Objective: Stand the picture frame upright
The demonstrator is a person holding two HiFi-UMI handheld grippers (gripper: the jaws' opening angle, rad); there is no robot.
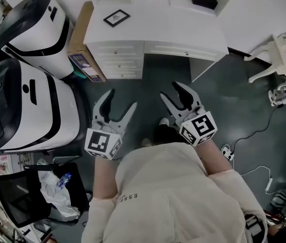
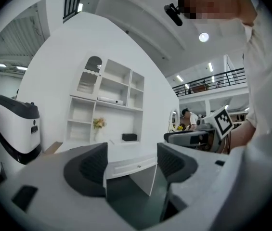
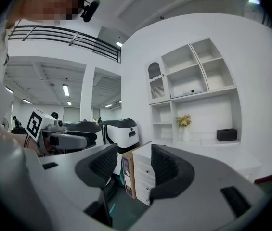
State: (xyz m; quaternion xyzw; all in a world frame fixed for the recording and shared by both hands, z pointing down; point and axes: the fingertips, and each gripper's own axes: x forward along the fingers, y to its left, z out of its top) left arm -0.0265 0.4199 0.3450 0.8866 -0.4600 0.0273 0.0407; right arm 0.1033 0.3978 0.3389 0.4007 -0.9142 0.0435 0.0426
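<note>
Black pic frame (image 1: 116, 17) flat on white desk (image 1: 183, 24), untouched

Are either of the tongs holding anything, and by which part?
Nothing is held. The left tongs and right tongs are both open and empty; the picture frame lies flat on the desk, untouched.

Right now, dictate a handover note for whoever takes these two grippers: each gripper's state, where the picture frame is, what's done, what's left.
Left gripper: open, empty, over the floor, short of the white desk.
Right gripper: open, empty, beside the left one.
Picture frame: lying flat on the left part of the desk top, with no gripper near it.
Done: nothing yet.
Left: step up to the desk, grip the frame, stand it upright, let go.
</note>
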